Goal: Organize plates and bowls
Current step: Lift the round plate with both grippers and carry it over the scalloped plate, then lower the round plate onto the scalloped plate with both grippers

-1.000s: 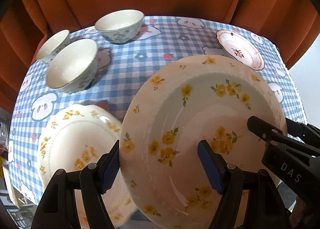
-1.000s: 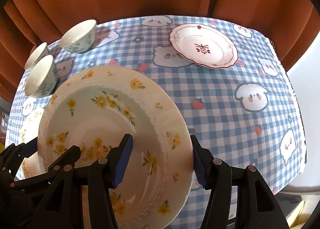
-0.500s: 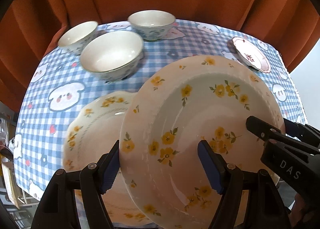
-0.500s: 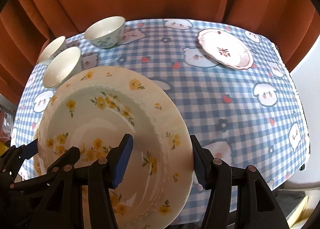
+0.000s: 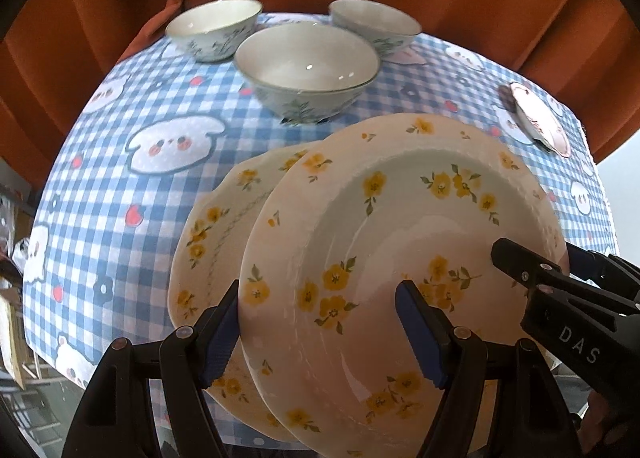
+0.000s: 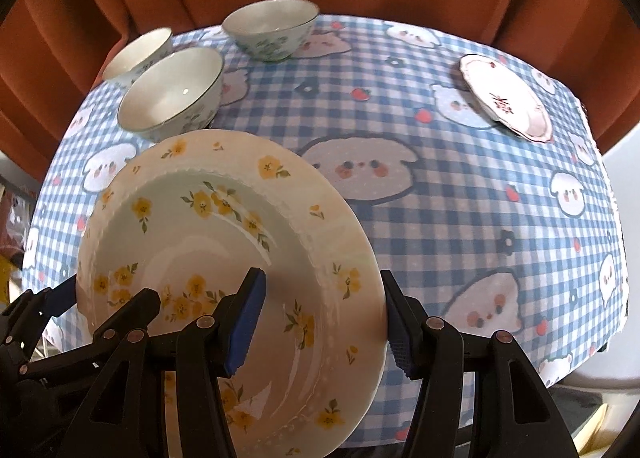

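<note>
Two tongs (image 5: 320, 338) grip glossy round plate (image 5: 400, 242) (beaded rim).

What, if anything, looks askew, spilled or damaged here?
Nothing is spilled or visibly damaged. The only oddity is expected: the yellow-flowered deep plate is held off the table, gripped on opposite rims by the left gripper and right gripper, partly over a matching plate. Three bowls stand upright.
</note>
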Tool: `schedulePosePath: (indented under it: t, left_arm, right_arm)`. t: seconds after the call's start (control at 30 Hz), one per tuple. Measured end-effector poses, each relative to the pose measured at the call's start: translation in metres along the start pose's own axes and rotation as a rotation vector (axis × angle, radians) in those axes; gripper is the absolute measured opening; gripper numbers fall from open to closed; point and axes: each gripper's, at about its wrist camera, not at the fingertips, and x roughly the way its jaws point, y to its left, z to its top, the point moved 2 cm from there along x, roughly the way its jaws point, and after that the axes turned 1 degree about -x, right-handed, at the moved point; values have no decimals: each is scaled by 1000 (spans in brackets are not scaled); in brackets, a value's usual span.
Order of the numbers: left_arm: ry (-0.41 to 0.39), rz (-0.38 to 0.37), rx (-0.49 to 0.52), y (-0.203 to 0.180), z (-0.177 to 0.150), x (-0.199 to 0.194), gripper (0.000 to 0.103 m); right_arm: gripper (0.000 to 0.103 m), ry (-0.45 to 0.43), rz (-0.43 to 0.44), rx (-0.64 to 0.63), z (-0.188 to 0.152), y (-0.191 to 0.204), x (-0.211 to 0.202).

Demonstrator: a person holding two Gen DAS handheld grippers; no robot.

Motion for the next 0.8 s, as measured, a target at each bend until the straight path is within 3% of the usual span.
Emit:
schedulePosePath:
  t: [0.47, 0.8]
  left_arm:
    - [61, -18, -80, 15, -4, 32, 75]
    - [50, 5, -115, 20, 2, 40, 77]
  right_arm:
    - [61, 66, -22, -81, 10, 19, 26]
    - [60, 93, -30, -126, 19, 28, 37]
